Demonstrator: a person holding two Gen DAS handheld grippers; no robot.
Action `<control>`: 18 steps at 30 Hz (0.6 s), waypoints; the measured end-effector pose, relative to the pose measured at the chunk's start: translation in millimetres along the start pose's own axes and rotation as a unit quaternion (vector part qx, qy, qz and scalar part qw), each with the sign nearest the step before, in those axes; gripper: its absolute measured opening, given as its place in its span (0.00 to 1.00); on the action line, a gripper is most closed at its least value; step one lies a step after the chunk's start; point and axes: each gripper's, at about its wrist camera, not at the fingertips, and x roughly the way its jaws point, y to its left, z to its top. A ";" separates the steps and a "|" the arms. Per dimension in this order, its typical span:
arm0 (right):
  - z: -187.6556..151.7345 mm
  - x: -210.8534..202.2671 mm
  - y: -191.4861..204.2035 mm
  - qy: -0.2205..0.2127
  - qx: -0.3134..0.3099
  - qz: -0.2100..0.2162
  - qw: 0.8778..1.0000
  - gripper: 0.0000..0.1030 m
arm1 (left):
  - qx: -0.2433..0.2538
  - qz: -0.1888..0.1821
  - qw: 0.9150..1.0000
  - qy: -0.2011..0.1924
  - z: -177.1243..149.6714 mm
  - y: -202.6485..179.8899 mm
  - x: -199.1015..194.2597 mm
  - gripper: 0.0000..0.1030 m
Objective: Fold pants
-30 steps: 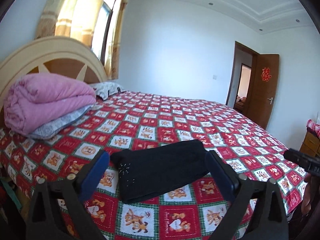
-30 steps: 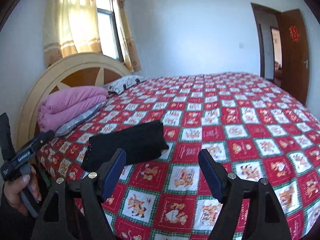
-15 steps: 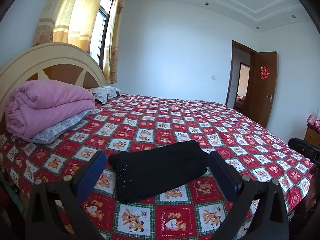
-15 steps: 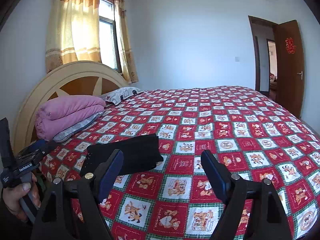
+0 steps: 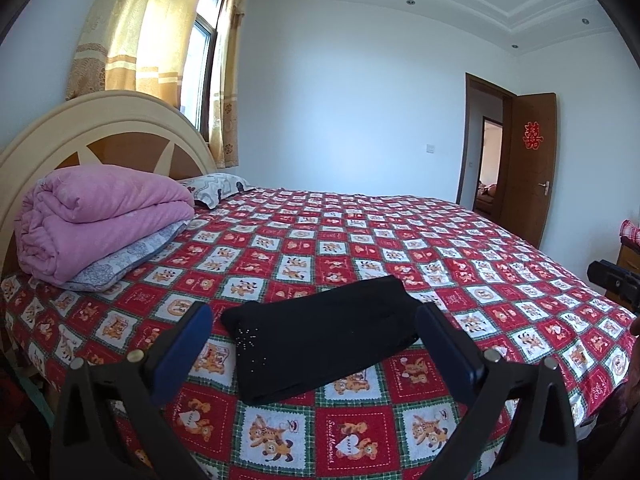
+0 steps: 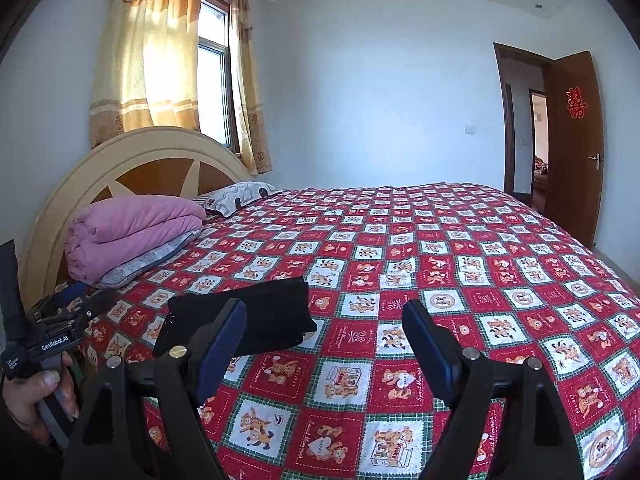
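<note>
The black pants [image 5: 320,332] lie folded into a compact rectangle on the red cartoon-print bedspread [image 5: 400,248], near the bed's front edge. My left gripper [image 5: 314,340] is open and empty, held back from the pants, which show between its blue pads. In the right wrist view the pants [image 6: 256,316] lie left of centre, partly behind the left pad. My right gripper [image 6: 324,340] is open and empty above the bedspread [image 6: 440,260]. The left gripper's body [image 6: 48,340] shows at the left edge, in a hand.
A folded pink quilt [image 5: 100,216] on a grey pillow lies by the cream headboard [image 5: 100,128]. A patterned pillow [image 5: 216,186] lies behind it. A window with yellow curtains is at left. An open brown door [image 5: 528,168] is at right.
Both grippers have drawn back and risen, so the views tilt up and the pants sit lower and farther away. The pants have not moved. Both grippers stay open.
</note>
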 end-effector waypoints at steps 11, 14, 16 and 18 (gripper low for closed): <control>0.5 -5.0 0.8 -0.011 -0.005 -0.003 1.000 0.79 | 0.011 0.027 0.999 -0.013 7.0 -5.3 -5.9 1.00; 0.1 -5.1 2.3 -0.013 -0.011 -0.009 1.000 0.79 | -0.004 0.016 1.000 -0.006 7.3 -2.1 -4.5 1.00; -0.6 -4.0 2.9 -0.012 -0.014 -0.011 1.000 0.79 | -0.010 0.014 1.000 0.000 7.1 0.3 -3.0 1.00; -1.0 -4.0 3.8 -0.011 -0.015 -0.010 1.000 0.79 | -0.012 0.018 1.000 0.000 6.6 0.9 -2.3 1.00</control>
